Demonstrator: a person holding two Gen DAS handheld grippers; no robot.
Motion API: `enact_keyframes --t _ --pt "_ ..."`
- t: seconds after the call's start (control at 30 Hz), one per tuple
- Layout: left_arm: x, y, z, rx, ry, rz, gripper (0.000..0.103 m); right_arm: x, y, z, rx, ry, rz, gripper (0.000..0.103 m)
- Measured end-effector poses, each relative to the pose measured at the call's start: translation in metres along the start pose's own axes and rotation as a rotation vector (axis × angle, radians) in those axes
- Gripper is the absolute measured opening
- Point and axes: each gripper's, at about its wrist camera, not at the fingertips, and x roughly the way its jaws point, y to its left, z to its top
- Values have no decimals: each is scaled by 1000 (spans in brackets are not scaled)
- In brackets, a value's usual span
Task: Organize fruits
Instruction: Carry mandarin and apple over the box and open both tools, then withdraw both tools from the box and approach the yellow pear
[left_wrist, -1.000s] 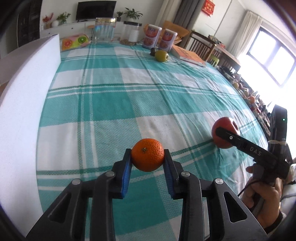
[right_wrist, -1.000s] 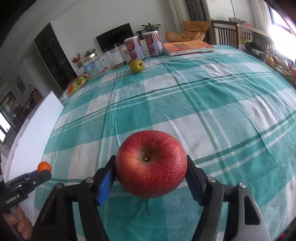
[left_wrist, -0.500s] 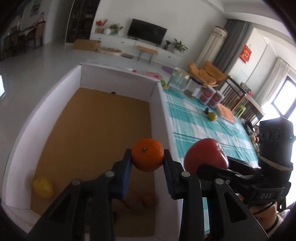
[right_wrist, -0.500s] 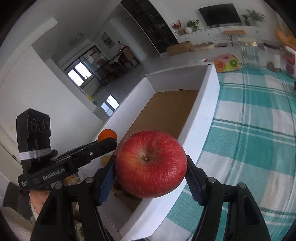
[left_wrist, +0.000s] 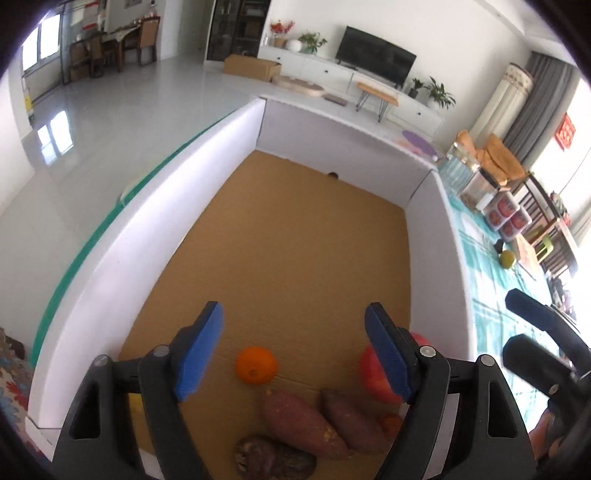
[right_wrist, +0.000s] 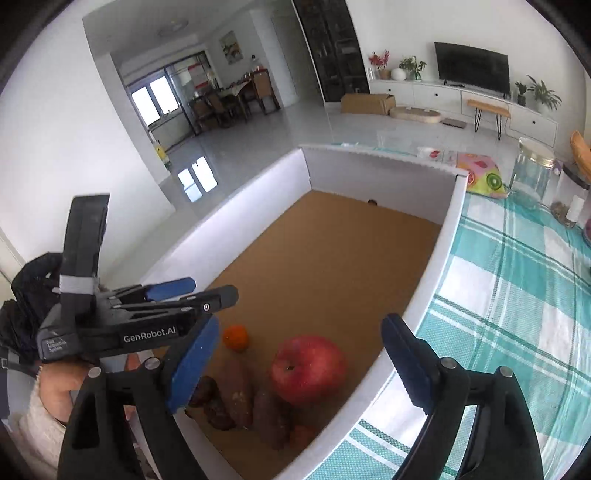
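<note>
Living-room floor and a TV fill the upper frame of the left wrist view; below lies a white-walled box (left_wrist: 436, 236) with a brown floor. The left gripper (left_wrist: 293, 350) has just opened, jaws wide, nothing between them. One orange (left_wrist: 256, 364) lies below, mid-frame. One red apple (left_wrist: 373, 373) is half hidden behind the right finger. Two sweet potatoes (left_wrist: 303, 421) show; a darker item at bottom is unclear.

Right wrist view: the right gripper (right_wrist: 299, 365) has likewise just opened, empty, apple (right_wrist: 308, 369) in the box (right_wrist: 447, 229) at centre-bottom, orange (right_wrist: 235, 336) to its left, near the left gripper (right_wrist: 203, 293).

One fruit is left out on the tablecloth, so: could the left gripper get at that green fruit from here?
Probably not directly: the left gripper hangs over the box, whose wall separates it from the faraway green fruit.
</note>
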Motion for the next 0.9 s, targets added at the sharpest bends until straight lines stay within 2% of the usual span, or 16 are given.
enact_keyframes --t 0.03,0.07,0.13,0.23,0.33,0.4,0.5,0.57,0.6,0.63,0.67,0.73,0.8,0.9 --pt "-7 -4 1 2 -27 -20 81 -17 -10 1 18 -46 -7 94" --pt "-15 -14 -1 13 -51 -39 83 -33 -21 0 35 -95 -30 101" --pt "-29 -36 -8 51 -88 -81 85 -58 -51 -12 63 -159 -121 103" --pt "-41 -79 -25 147 -89 -191 86 -72 -110 -57 128 -148 -313 103" --pt "-42 -131 -54 273 -10 -331 86 -70 -181 -120 197 -56 -519 103" --pt "-35 -167 -81 371 70 -417 88 -85 -228 -162 273 -2 -638 103" --pt "-5 -214 -118 464 182 -454 88 -124 -272 -215 410 -28 -727 103" --pt "22 -241 -138 490 223 -437 88 -154 -291 -242 545 -75 -760 103" --pt "32 -251 -146 502 223 -411 88 -171 -297 -248 610 -139 -737 103" --pt "42 -259 -153 513 218 -372 88 -186 -299 -253 635 -206 -736 103" --pt "48 -266 -158 521 202 -337 88 -192 -301 -252 646 -226 -767 103" --pt "63 -279 -160 539 149 -275 88 -191 -307 -253 676 -202 -800 103" --pt "74 -289 -160 565 85 -211 88 -184 -314 -255 709 -168 -774 103" --pt "85 -299 -160 618 11 -141 88 -175 -314 -251 687 -141 -777 103"
